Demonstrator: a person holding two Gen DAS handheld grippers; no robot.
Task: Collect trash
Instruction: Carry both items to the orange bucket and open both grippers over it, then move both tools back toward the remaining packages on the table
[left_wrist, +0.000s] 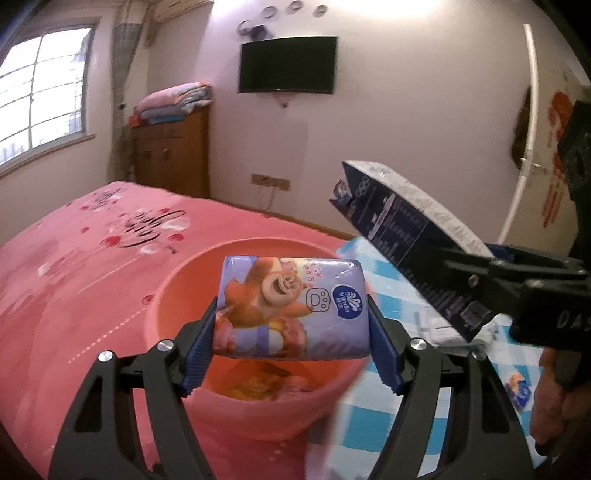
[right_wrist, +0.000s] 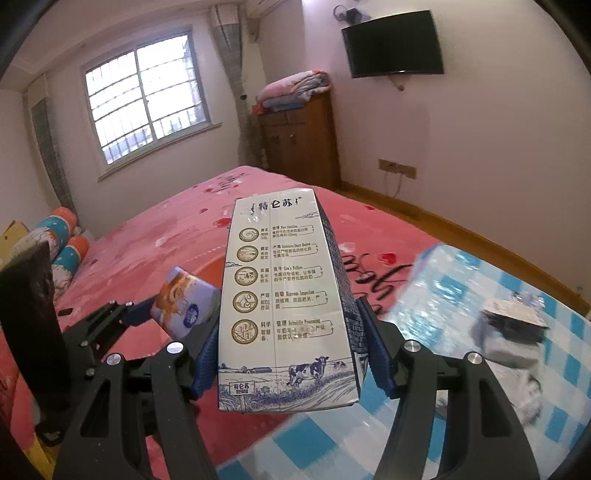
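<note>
Holding the tissue pack (left_wrist: 291, 306) in our left claw (left_wrist: 291, 347) directly above the bin (left_wrist: 173, 288), we are gripping the milk carton (right_wrist: 288, 302) in our right claw (right_wrist: 288, 354) beside it.

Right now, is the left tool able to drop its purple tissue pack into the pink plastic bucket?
Probably yes: the left tool holds the purple tissue pack above the pink plastic bucket, whose mouth looks open and unobstructed.

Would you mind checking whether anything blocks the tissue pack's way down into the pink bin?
Nothing visible does. The tissue pack, held in the left gripper, hangs over the open pink bin; the milk carton is off to the right.
</note>
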